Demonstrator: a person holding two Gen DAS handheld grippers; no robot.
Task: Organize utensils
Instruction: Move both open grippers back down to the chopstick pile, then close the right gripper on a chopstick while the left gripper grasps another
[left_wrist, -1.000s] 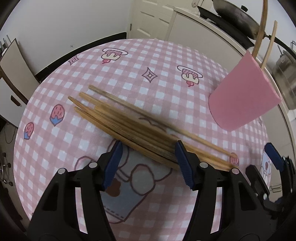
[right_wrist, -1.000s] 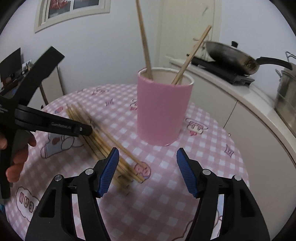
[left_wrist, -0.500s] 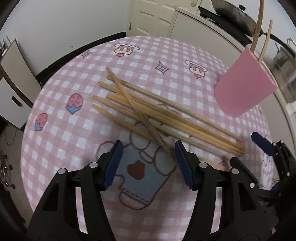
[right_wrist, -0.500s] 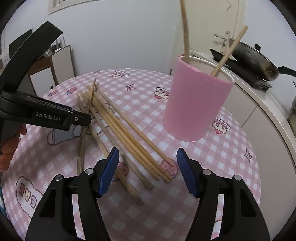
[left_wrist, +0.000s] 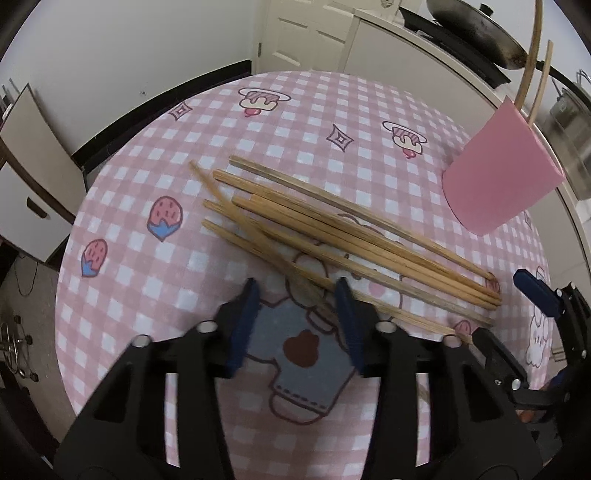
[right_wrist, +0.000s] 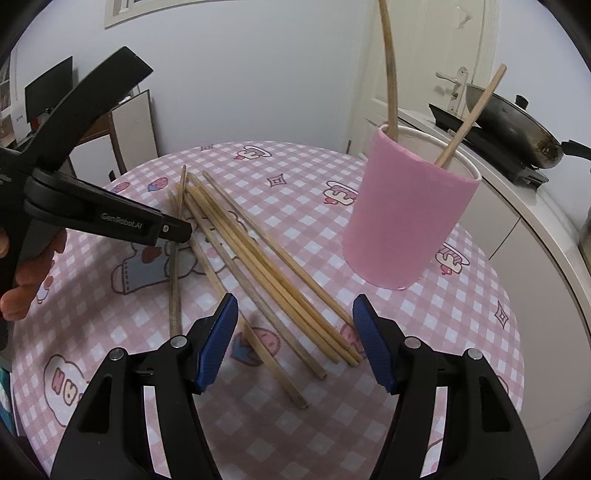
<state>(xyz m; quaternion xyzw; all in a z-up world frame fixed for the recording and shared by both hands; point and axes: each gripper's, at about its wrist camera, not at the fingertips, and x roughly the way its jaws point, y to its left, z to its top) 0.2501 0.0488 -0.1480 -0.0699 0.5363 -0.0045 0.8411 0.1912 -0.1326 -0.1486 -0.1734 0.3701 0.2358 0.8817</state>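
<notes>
Several wooden chopsticks lie in a loose bundle on the pink checked tablecloth. One chopstick lies askew across the others. Its near end runs between the blue pads of my left gripper, whose jaws are closing and have a gap left on both sides of the stick. A pink cup stands upright to the right with two chopsticks leaning in it. My right gripper hovers open above the near ends of the chopsticks, holding nothing. The left gripper reaches in from the left there.
The round table's edge curves close on every side. A white counter with a dark wok on a cooker runs behind the cup. A door and a low cabinet stand beyond the table. A hand holds the left gripper.
One chopstick has swung out of the bundle and now lies across it. The left gripper's jaws have narrowed around its near end. The right gripper stays open.
</notes>
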